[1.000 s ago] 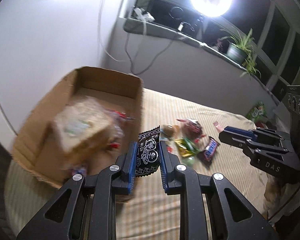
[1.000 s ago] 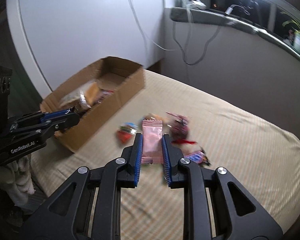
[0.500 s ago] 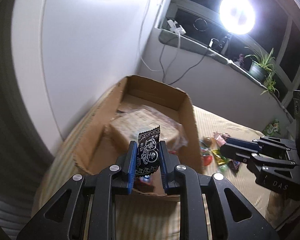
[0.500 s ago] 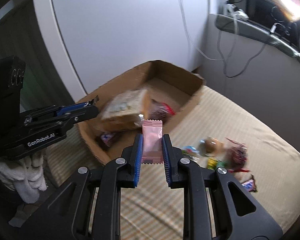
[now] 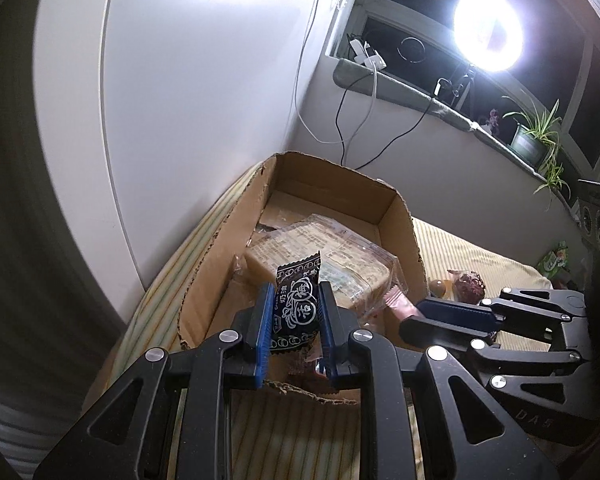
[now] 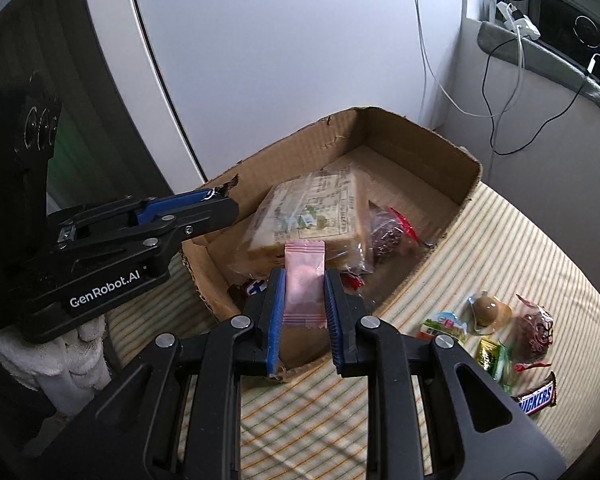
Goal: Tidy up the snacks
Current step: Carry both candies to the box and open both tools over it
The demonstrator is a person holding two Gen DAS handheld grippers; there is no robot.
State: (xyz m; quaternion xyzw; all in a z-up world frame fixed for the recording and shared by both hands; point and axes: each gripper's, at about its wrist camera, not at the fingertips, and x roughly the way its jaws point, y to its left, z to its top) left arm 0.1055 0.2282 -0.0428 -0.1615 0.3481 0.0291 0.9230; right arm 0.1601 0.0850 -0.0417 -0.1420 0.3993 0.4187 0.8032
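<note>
1. Hovering over the cardboard box [image 6: 432, 148] now, both grippers have swung in from the loose snacks [image 6: 496, 336] on the bed.
2. Left gripper [image 5: 296, 320] stays clamped on a black packet [image 5: 298, 306].
3. Right gripper [image 6: 303, 304] grips a pink packet [image 6: 304, 276]; dropping them looks next.

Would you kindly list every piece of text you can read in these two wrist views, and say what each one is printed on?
"GenRobot.AI": side of the left gripper.
"DAS": body of the right gripper.
"NICKERS", first letter hidden: chocolate bar on the striped cover.
Black snack packet in the left gripper: large Chinese characters, not reliably legible.
Label on the bread pack in the cardboard box: too small.
</note>
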